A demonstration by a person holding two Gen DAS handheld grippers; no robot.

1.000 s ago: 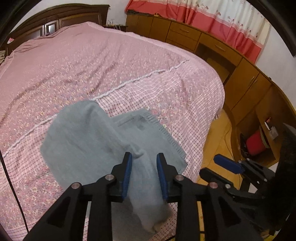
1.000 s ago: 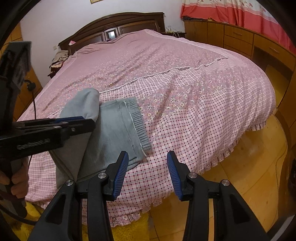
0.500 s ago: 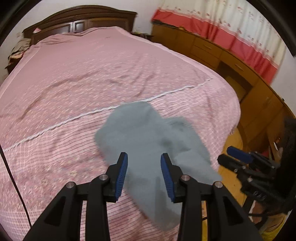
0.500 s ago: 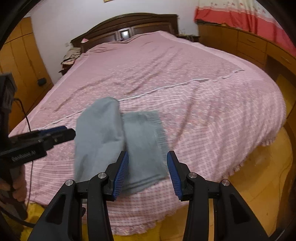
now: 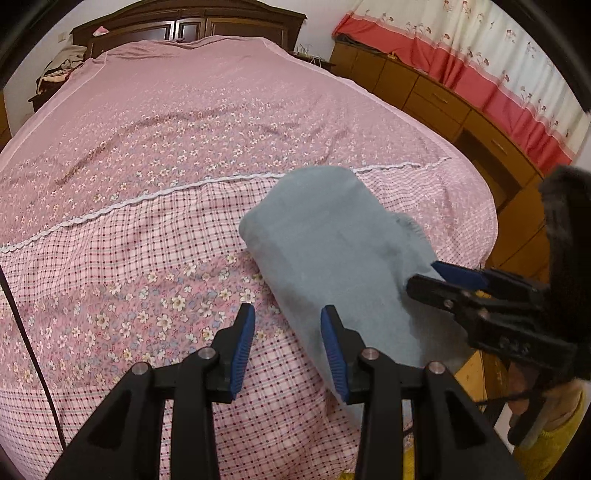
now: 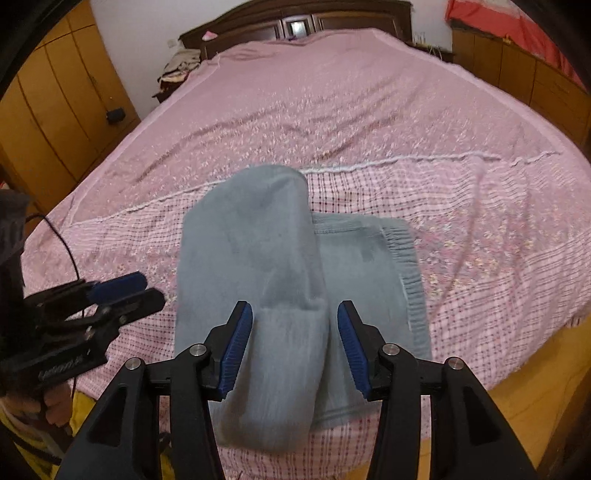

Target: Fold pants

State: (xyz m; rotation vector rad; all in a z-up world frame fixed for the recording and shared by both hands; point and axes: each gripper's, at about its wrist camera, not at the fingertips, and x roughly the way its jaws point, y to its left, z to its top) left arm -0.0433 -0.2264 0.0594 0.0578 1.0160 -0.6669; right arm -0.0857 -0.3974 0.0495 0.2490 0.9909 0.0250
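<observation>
I see the pants (image 6: 258, 258) lying folded on the bed (image 6: 369, 110) near its foot edge, 1 leg lapped over the waistband part (image 6: 402, 258). My left gripper (image 5: 288, 332) hangs left of them, my right gripper (image 6: 295, 332) over their near end. The headboard (image 6: 295, 22) stands behind.

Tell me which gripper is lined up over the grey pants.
The right gripper: the folded grey pants show between its opening jaws, unpinched. The left gripper points at the bedspread beside them.
</observation>
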